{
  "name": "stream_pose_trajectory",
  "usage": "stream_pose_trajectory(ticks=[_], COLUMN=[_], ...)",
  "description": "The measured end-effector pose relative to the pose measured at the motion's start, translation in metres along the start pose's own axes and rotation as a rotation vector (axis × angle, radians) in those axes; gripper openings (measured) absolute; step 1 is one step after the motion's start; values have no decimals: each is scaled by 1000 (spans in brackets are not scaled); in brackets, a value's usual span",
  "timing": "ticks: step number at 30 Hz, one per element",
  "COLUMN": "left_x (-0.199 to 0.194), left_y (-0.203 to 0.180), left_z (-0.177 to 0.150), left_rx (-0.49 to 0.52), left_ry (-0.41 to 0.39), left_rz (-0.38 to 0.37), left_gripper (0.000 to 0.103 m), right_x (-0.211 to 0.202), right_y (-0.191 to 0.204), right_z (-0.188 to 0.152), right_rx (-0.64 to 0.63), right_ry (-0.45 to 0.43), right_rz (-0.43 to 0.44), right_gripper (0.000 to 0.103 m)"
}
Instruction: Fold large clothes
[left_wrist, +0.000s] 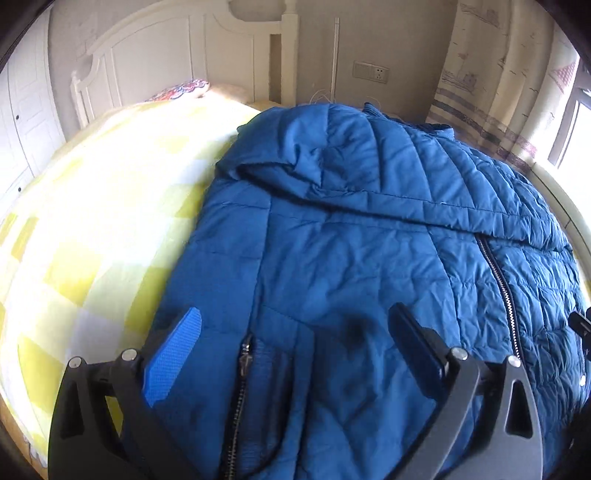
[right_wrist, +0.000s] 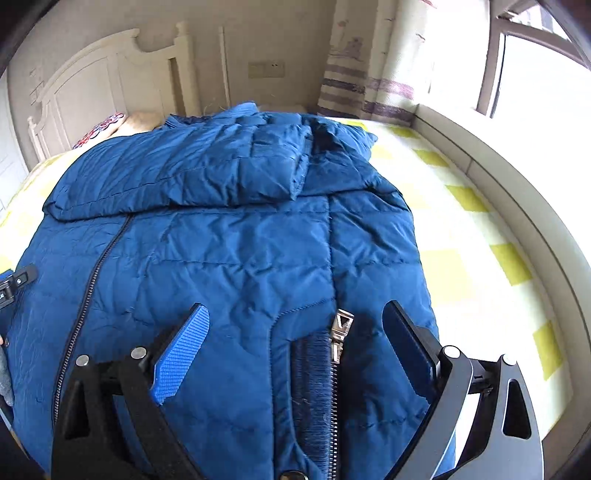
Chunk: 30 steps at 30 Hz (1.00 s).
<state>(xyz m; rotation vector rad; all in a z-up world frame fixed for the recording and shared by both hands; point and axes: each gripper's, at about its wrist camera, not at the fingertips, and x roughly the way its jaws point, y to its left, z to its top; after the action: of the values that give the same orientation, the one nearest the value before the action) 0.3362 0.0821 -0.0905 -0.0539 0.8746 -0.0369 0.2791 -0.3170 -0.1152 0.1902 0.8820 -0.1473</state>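
Jacket (left_wrist: 369, 229) near bed's (right_wrist: 476, 229) window-side edge.

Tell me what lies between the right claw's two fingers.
In the right wrist view, the open right claw has the blue jacket lying between its fingers, with a pocket zipper there.

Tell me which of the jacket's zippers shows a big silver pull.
The pocket zipper between the right gripper's open fingers: its silver pull is large and bright. The left pocket zipper has a small dark pull; the long front zipper shows none.
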Motion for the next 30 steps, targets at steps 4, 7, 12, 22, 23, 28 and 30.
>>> stream_pose_trajectory(ticks=[4,7,12,22,23,28,30], left_x=[3,-2,-50,-49,-54,-66,-68], left_y=[16,3,-26,-48,-39,14,26], left_z=[0,0,-29,-81,-84,-101,-109], left_rx=[-60,-5,131,273,258,144,137], left_ry=[24,-1,-93,-64,-82,-100,-104], left_rz=[-19,53,-19,-26,2,64,43], left_gripper=[100,100,100,101,101,101,101], right_x=[0,-19,-60,-52,-57,-62,-65], right_y=[-8,1,65,89,83,41,33], right_z=[-1,-8,-44,-84,-86,-99,-104], right_rx=[35,0,-281,-386,-372,-268,-231], right_ry=[-12,-92,-159,-93,-107,-115,-116], right_rz=[48,-1,79,75,67,31,37], right_gripper=[91,90,91,92,92,92,92])
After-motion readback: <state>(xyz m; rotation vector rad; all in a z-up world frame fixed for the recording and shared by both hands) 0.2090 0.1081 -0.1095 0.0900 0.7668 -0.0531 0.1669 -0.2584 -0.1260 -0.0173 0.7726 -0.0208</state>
